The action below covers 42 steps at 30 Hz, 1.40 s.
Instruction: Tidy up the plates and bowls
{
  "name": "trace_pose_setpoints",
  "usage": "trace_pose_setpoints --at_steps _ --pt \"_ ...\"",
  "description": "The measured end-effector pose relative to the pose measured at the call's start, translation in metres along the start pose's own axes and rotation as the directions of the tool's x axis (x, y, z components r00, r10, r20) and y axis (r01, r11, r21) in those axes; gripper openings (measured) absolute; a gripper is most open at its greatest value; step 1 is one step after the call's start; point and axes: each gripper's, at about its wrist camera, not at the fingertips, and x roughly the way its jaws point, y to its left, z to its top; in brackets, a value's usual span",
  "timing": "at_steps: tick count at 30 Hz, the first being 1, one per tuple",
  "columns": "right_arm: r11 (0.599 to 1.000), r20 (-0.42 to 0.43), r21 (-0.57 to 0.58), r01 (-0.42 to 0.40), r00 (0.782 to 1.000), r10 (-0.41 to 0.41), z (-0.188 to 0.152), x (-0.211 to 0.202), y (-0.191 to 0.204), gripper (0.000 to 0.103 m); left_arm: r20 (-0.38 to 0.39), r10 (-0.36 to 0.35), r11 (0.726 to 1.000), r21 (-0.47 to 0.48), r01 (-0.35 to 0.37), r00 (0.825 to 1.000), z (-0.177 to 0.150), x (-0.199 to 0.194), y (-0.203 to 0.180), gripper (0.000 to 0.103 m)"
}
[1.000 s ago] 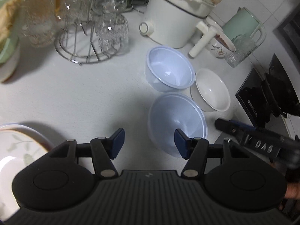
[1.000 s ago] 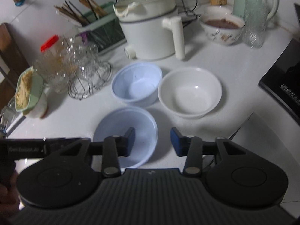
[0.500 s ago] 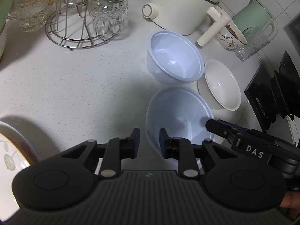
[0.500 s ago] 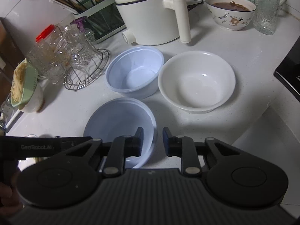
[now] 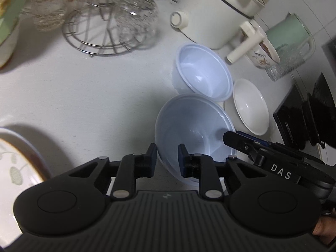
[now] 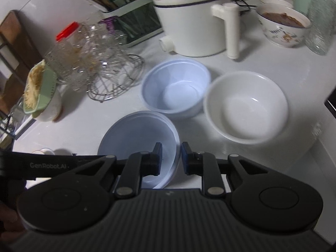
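Note:
A pale blue bowl sits nearest on the white counter. My left gripper is shut on its left rim, with the wall between the blue pads. My right gripper is shut on the opposite rim; its dark finger reaches into the bowl in the left wrist view. Just behind stands a second, deeper blue bowl. A white bowl sits beside it on the right. A leaf-patterned plate lies at the left edge.
A white electric pot stands at the back with its handle toward the bowls. A wire rack of glasses is at the back left. A patterned bowl of food and a black stove lie to the right.
Both grippers' jaws have gone from wide apart to shut on opposite rims of the near blue bowl. The right gripper has edged forward and slightly down.

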Motion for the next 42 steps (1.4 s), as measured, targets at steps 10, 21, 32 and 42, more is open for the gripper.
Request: trace_pose_setpoints --at_steps 10,21,32,42 --pt "0.991 -0.057 -0.09 -0.096 0.994 0.091 0.009 0.01 0.032 0.022 0.071 0.051 0.993 -0.11 -0.043 0.996 -0.008 -0.036 0.031 0.025" --pt "0.987 -0.121 -0.123 -0.101 0.989 0.086 0.003 0.026 0.051 0.022 0.045 0.096 0.984 -0.157 -0.088 0.994 -0.019 -0.033 0.05 0.025" --pt "0.989 -0.145 -0.11 -0.097 0.986 0.081 0.002 0.035 0.055 0.024 0.023 0.121 0.984 -0.134 -0.117 0.992 -0.017 -0.027 0.056 0.027" --pt "0.994 -0.077 -0.075 -0.078 0.994 0.073 0.012 0.006 0.056 0.025 0.1 0.133 0.985 -0.127 -0.12 0.986 -0.004 -0.072 0.053 0.033"
